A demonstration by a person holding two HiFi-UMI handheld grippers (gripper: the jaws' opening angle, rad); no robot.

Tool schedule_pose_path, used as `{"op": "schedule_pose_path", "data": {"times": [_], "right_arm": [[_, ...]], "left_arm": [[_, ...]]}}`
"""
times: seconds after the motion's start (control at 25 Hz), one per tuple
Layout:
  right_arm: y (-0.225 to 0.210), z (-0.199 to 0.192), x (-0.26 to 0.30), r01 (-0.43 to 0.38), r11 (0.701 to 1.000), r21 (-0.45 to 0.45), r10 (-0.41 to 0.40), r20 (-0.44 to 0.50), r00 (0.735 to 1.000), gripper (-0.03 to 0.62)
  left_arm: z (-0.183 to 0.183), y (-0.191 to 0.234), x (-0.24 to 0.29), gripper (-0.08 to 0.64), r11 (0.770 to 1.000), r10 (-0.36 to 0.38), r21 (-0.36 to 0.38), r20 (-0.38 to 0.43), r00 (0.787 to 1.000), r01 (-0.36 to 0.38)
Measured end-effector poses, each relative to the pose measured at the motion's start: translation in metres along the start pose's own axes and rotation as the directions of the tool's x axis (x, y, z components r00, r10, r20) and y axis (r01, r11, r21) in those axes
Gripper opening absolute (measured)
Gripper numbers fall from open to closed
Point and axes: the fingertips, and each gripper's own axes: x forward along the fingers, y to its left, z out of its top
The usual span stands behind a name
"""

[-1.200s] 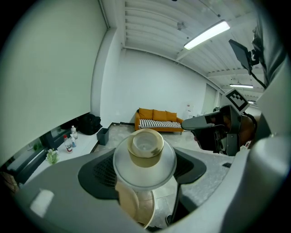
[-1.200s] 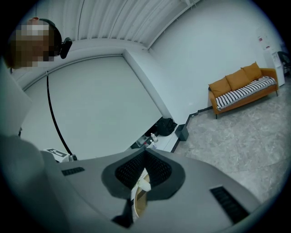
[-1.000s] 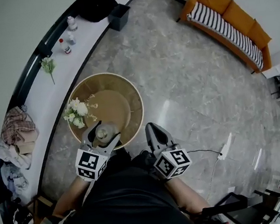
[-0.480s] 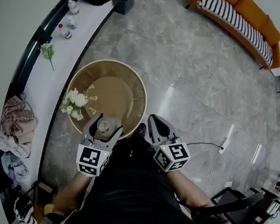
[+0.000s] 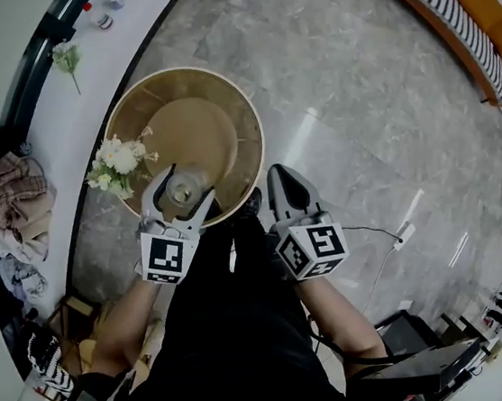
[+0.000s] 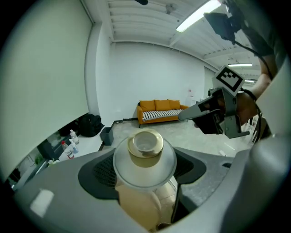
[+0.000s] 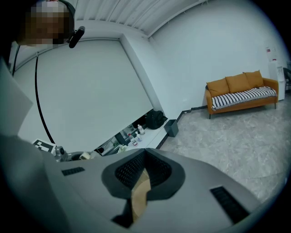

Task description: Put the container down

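In my left gripper [image 5: 186, 192] sits the container [image 5: 179, 190], a small pale jar with a frosted collar and a gold-rimmed mouth. Both jaws are closed on its sides. It hangs upright over the near edge of the round wooden table [image 5: 238, 106]. In the left gripper view the container [image 6: 144, 152] fills the gap of the left gripper [image 6: 145, 175], mouth facing up. My right gripper [image 5: 281, 182] is shut on nothing, just right of the table's near rim. In the right gripper view the right gripper [image 7: 142, 179] shows a strip of tan table behind its jaws.
White flowers [image 5: 112, 162] lie on the table's left side. A long white ledge [image 5: 31, 113] along the wall carries bottles, a flower sprig and folded cloth [image 5: 9, 193]. An orange striped sofa [image 5: 459, 6] stands far right. A power strip and cable [image 5: 399, 237] lie on the grey floor.
The container in the left gripper has come from the table's near rim to a little further in over the tabletop. The right gripper stays shut beside it.
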Motion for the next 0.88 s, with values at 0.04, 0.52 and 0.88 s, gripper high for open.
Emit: {"op": "schedule_pose_path", "data": {"times": [0.04,0.52,0.88], "right_arm": [[-0.003,-0.003,0.005,0.002,1.0,0.005,-0.002,-0.006,1.0,0.006],[-0.032,-0.047,0.04,0.024,0.997,0.068,-0.019,-0.077,0.997,0.006],[-0.067,-0.075,0.065,0.053,0.996,0.067,-0.045,-0.112,0.993,0.006]], "left_arm": [[-0.004,0.002,0.009,0.339,1.0,0.0,0.005,-0.008,1.0,0.001],[-0.047,0.026,0.113,0.339,1.0,0.005,-0.011,-0.057,0.998,-0.006],[-0.09,0.041,0.169,0.339,1.0,0.015,-0.01,-0.118,0.993,-0.017]]}}
